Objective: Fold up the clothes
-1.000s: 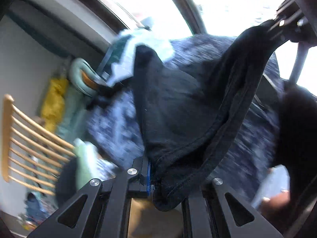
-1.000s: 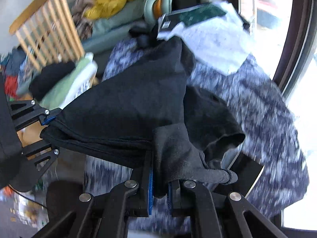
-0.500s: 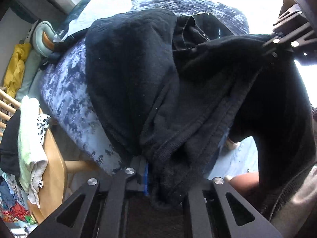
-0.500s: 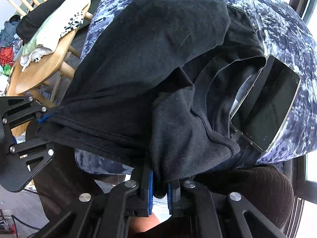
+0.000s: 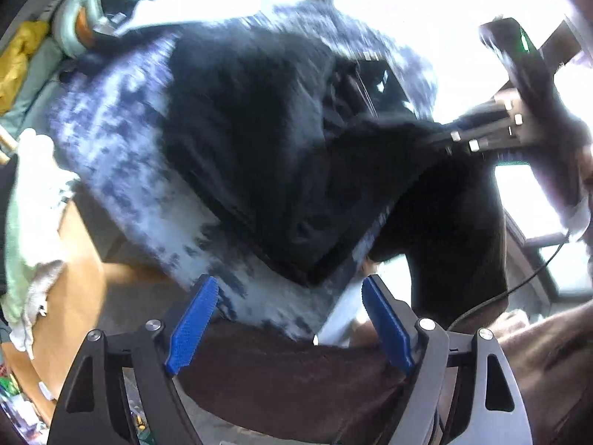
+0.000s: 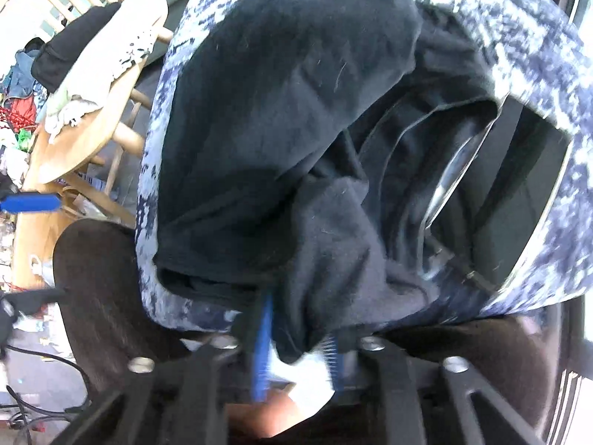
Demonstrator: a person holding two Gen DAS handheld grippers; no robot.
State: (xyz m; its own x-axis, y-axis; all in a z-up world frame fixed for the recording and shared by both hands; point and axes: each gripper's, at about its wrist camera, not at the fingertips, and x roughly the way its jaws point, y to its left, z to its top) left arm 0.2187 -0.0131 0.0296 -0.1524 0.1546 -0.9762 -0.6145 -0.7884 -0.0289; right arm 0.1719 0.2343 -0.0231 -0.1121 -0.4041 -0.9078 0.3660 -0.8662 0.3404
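Observation:
A black garment [image 5: 252, 141] lies bunched on a blue-and-white patterned bedspread [image 5: 122, 141]. My left gripper [image 5: 289, 322] is open just short of the garment's near hem, its blue pads [image 5: 192, 319] wide apart with nothing between them. In the same view my right gripper [image 5: 456, 135] sits at the garment's right corner. In the blurred right wrist view the garment [image 6: 281, 111] sags over the bedspread [image 6: 537, 55]. There my right gripper [image 6: 298, 348] has its jaws parted, and a fold of the cloth still hangs between them.
A dark glossy slab with a silver edge [image 6: 519, 204] lies on the bed beside the garment. A wooden chair [image 6: 92, 118] with piled clothes [image 6: 111, 55] stands to the left. A person's leg in dark trousers [image 5: 296, 382] is under the grippers. A bright window is behind the bed.
The garment came down from the air onto the bedspread. My left gripper let go of its hem and opened wide. The right jaws have parted from their tight pinch.

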